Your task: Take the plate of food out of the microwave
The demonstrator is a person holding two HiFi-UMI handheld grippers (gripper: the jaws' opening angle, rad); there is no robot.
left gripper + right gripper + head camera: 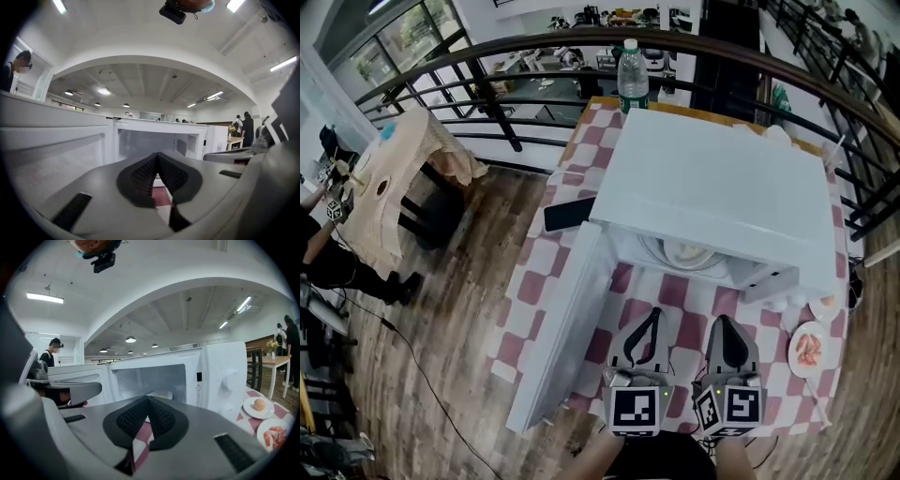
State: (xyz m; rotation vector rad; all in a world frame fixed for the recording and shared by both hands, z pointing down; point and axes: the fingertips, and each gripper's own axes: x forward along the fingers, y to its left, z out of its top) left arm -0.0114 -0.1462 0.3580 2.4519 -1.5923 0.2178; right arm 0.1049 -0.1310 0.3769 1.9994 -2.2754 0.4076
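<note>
Left tongs [653, 314], right tongs [722, 322] closed, empty, before open microwave [712, 178]; closed tips could shove plate [684, 254], tipping it.

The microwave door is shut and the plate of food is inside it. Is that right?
Not quite. The microwave door is open, not shut: the head view shows it swung out to the left. The rest is right: the plate of food is inside the microwave.
</note>
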